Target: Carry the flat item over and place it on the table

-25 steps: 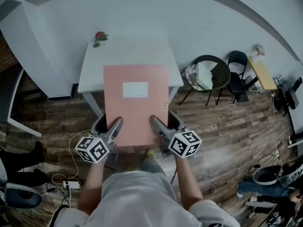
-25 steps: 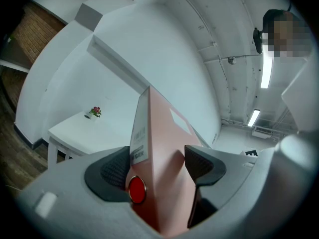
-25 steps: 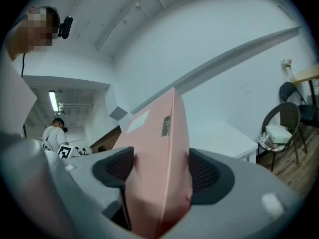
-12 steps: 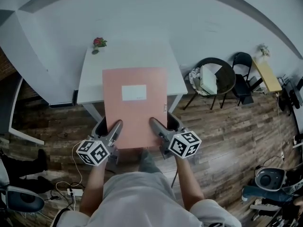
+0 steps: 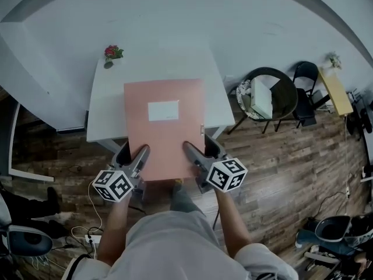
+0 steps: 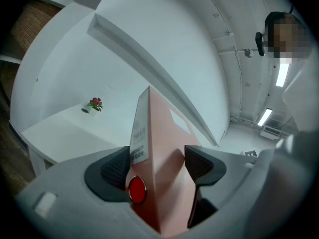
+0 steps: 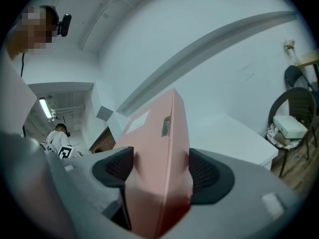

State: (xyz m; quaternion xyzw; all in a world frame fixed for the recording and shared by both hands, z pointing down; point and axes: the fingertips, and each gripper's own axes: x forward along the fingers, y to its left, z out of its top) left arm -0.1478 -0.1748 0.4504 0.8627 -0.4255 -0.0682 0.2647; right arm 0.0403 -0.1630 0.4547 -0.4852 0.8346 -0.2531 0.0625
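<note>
Pink folder [image 5: 165, 127] hiding much of white table [image 5: 108, 109]

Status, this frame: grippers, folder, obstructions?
Left gripper and right gripper shut on pink folder, near edge. Folder held above white table. Flower pot at far corner, clear.

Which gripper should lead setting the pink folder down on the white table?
Neither, as far as I can judge. The left gripper and right gripper are both shut on the folder's near edge, evenly spaced. The folder hangs over the table, so lower both together.
</note>
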